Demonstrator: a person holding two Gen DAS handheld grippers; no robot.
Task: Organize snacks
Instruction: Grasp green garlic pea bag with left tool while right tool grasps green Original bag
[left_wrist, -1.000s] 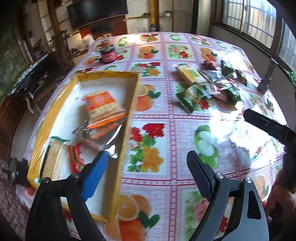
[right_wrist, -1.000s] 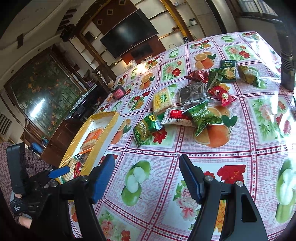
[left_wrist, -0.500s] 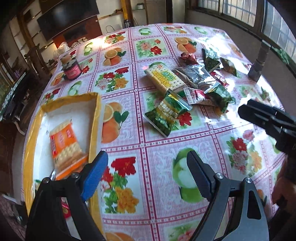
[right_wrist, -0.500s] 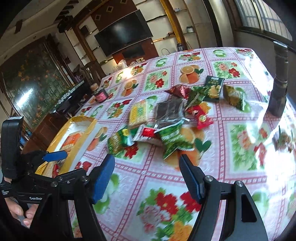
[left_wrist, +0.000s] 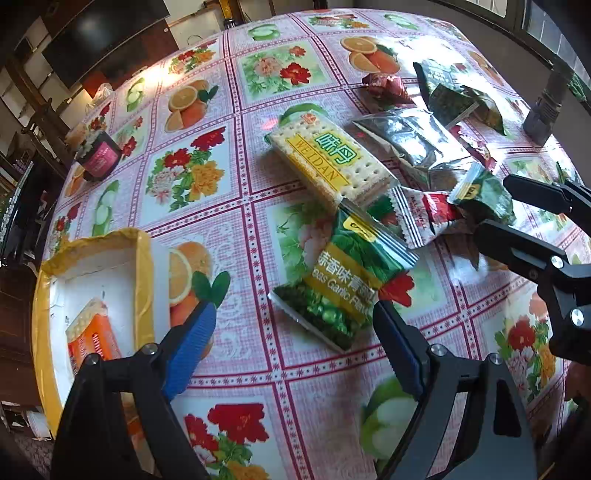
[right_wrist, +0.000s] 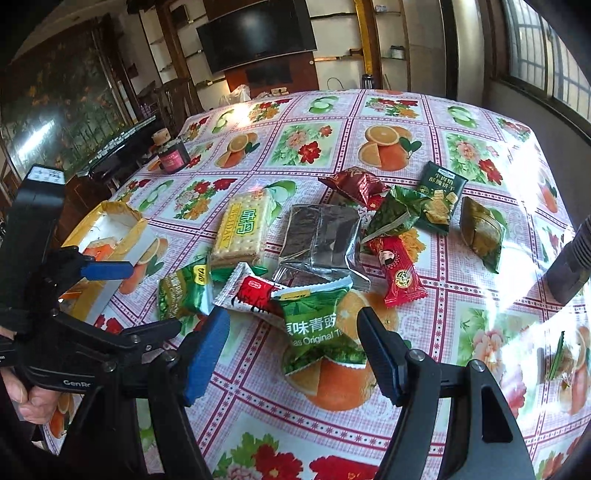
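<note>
Green garlic-pea packet (left_wrist: 343, 284) flat on tablecloth, just ahead of left gripper (left_wrist: 291, 347); jaws open, empty.

home living room | wall television (right_wrist: 258, 35) | fruit-print tablecloth (right_wrist: 384, 147)

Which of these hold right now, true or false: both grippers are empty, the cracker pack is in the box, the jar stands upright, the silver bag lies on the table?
1. Both the left gripper and the right gripper are open and empty. True.
2. The yellow cracker pack is in the yellow box. False: it lies on the tablecloth among the loose snacks.
3. The dark jar stands upright. True.
4. The silver bag is clamped in the right gripper. False: it lies untouched on the tablecloth.
</note>
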